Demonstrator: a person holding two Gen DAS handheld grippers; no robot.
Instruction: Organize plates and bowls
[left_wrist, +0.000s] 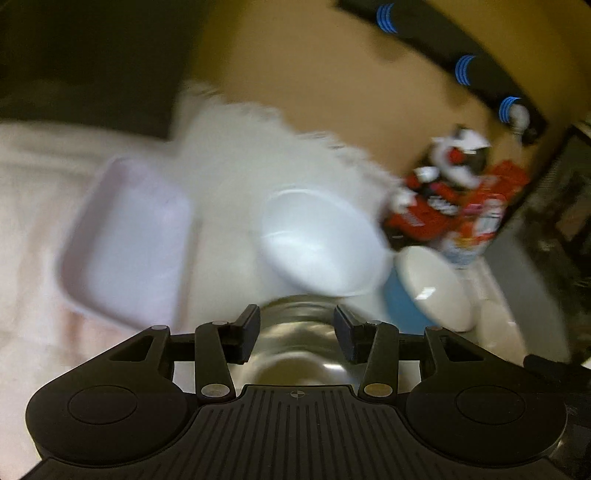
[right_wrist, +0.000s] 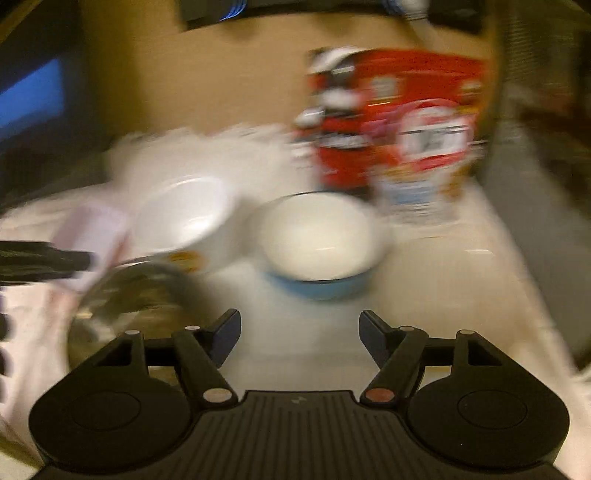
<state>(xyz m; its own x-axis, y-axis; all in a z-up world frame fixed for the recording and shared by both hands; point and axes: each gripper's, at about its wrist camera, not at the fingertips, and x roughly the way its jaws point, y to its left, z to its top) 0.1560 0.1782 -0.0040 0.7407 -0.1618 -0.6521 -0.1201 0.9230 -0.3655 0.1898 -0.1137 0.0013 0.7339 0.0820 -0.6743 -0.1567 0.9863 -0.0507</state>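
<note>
A clear glass bowl (left_wrist: 299, 369) lies under my left gripper (left_wrist: 297, 332) and shows through the gap between its parted fingers. The blur hides any contact with the pads. In the right wrist view the same glass bowl (right_wrist: 133, 295) sits at the lower left. Beyond it stand a white bowl (left_wrist: 317, 243) (right_wrist: 181, 218) and a blue bowl with a cream inside (left_wrist: 432, 284) (right_wrist: 317, 240). My right gripper (right_wrist: 300, 336) is open over bare counter, short of the blue bowl, with nothing between its fingers.
A pale pink rectangular tray (left_wrist: 125, 243) (right_wrist: 88, 229) lies left of the bowls on a white fluffy cloth (left_wrist: 236, 147). A red cereal box (left_wrist: 454, 206) (right_wrist: 399, 129) stands behind the blue bowl against a tan wall. Pale counter (right_wrist: 443, 295) stretches to the right.
</note>
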